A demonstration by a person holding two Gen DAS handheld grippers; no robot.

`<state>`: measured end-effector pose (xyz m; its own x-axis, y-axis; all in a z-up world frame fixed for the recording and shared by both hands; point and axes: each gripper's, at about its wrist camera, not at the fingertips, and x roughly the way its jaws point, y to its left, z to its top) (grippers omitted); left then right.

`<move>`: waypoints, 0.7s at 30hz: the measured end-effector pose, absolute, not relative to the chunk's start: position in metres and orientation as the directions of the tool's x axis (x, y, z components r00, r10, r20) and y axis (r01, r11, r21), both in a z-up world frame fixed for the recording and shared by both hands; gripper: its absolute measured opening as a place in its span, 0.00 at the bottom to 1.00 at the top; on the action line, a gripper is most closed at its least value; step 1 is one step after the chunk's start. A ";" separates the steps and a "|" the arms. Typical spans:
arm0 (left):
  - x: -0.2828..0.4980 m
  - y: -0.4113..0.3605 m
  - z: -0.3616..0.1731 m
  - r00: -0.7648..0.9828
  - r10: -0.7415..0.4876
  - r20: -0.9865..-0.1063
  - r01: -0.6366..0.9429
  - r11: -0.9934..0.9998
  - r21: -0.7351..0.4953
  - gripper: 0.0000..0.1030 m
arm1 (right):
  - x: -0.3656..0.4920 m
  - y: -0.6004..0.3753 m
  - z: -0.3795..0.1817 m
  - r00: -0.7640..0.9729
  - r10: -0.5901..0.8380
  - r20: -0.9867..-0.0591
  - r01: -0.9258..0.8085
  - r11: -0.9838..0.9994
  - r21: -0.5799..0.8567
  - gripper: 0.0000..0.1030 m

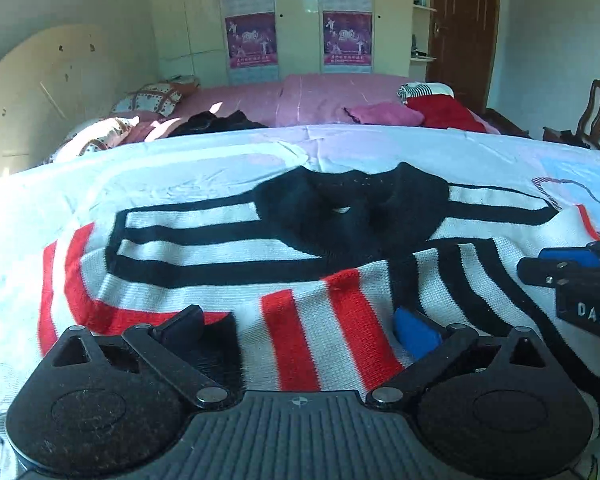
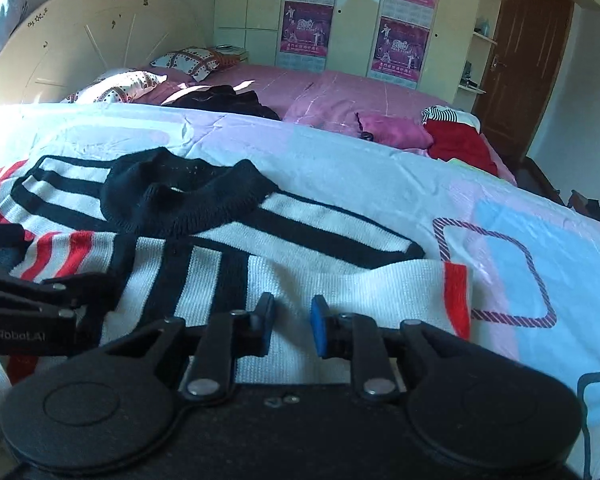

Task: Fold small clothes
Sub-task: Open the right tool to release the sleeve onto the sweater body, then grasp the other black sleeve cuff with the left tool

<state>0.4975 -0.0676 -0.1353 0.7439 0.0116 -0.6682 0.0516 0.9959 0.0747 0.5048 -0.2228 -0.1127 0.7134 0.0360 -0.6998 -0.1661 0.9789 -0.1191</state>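
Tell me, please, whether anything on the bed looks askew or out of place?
Mainly the striped sweater: its black collar is bunched and its folded sleeves lie unevenly. Loose clothes sit heaped at the far edge.

The striped sweater [image 1: 340, 280] is coarse ribbed knit, matt; its black collar [image 1: 348, 208] is a denser, fuzzier knit. Beneath the sweater, the bedsheet [image 2: 380, 168] is smooth, thin woven cloth with fine creases. The left gripper [image 1: 300, 328] is matt black plastic with bright metal pivot pins. Behind the sweater, the wardrobe doors [image 1: 300, 16] are glossy; the door [image 2: 528, 56] is dark varnished wood.
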 end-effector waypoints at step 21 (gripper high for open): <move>0.347 0.300 -0.149 0.760 0.192 -0.621 -0.499 0.785 -0.367 0.89 | 0.374 -0.253 -0.078 0.773 -0.040 -0.633 0.023 0.999 -0.035 0.32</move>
